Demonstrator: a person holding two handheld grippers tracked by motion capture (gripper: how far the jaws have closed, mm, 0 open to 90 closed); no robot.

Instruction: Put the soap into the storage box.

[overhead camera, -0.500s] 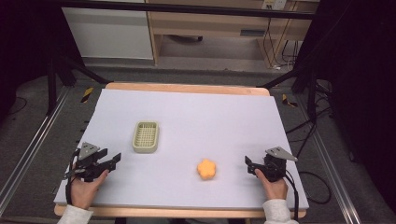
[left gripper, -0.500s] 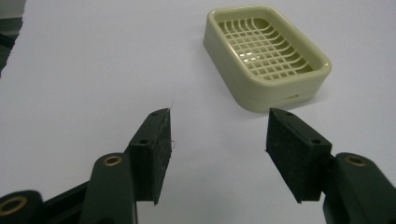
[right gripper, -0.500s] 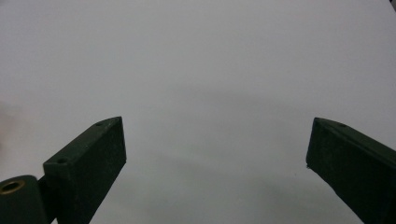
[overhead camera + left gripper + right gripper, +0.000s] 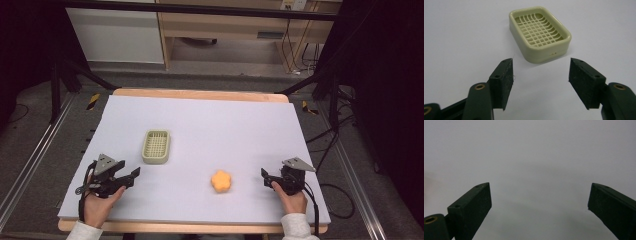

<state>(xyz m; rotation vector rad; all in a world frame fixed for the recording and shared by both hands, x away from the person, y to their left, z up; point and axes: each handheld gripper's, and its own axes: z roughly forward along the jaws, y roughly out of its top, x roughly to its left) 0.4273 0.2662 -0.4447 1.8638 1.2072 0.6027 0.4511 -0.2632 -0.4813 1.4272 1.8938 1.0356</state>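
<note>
Left gripper view: cream slatted plastic soap dish point(image 4: 539, 33) lay just beyond the left gripper point(image 4: 540, 72) — jaws apart, empty — hand low near table edge

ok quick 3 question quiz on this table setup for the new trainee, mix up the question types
1. True or false: the left gripper holds the soap dish.
2. Which gripper is nearer the orange flower-shaped piece: A left, B right?
3. Fill in: the soap dish's grid floor is ____ (loaded or bare).

Key:
1. False; its jaws stand open, short of the dish.
2. B.
3. Bare.
</note>
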